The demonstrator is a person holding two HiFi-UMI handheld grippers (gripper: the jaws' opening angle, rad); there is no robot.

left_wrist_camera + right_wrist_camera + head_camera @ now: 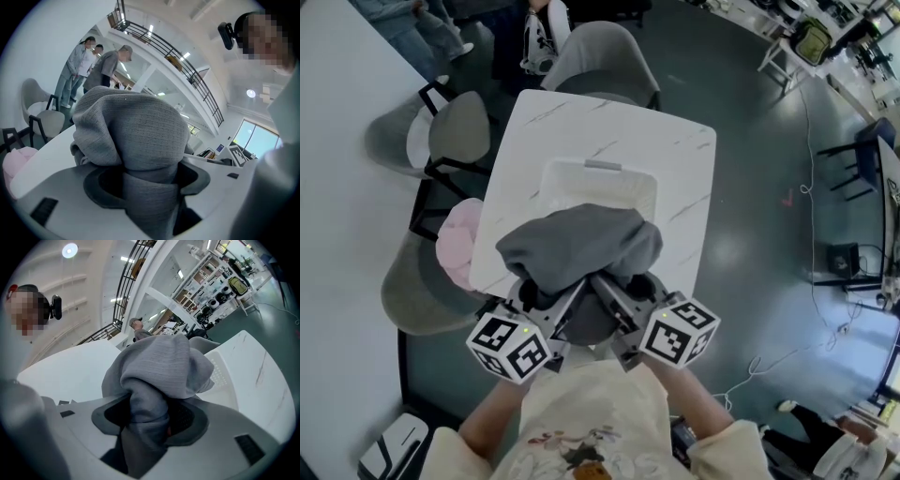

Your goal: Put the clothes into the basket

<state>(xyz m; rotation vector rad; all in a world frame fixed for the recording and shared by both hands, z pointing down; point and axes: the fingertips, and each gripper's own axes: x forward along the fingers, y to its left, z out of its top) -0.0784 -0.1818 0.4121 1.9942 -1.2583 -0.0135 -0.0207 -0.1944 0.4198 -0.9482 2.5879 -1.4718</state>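
**Item 1. Grey ribbed-knit garment, bunched into a bundle.**
- Held off the white marble-patterned square table, over its near half.
- Long axis runs side to side, spanning both tools.
- Far edge overlaps the near rim of Item 2 in the head view. Whether the two touch cannot be told.

**Item 2. White perforated plastic basket, rectangular, with a grey handle tab on its far rim.**
- Stands on the table directly ahead of the jaws, on the side away from the person.
- Appears empty where visible.

**Item 3. Left gripper.** Jaws are clamped on a thick fold at the bundle's left end, and cloth fills the gap between them.

**Item 4. Right gripper.** Jaws are likewise clamped on the right end. Neither hand is nearer to the basket.

**Item 5. Pale pink soft garment.** Lies on a grey shell chair at the table's left edge, well clear of both tools.

**Judgement.** The load likely needs carrying forward over the near rim before release.

**Markings.**
- No brand or label is legible.
- Black-and-white square markers show on the gripper cubes.
- The print on the person's shirt is unreadable.
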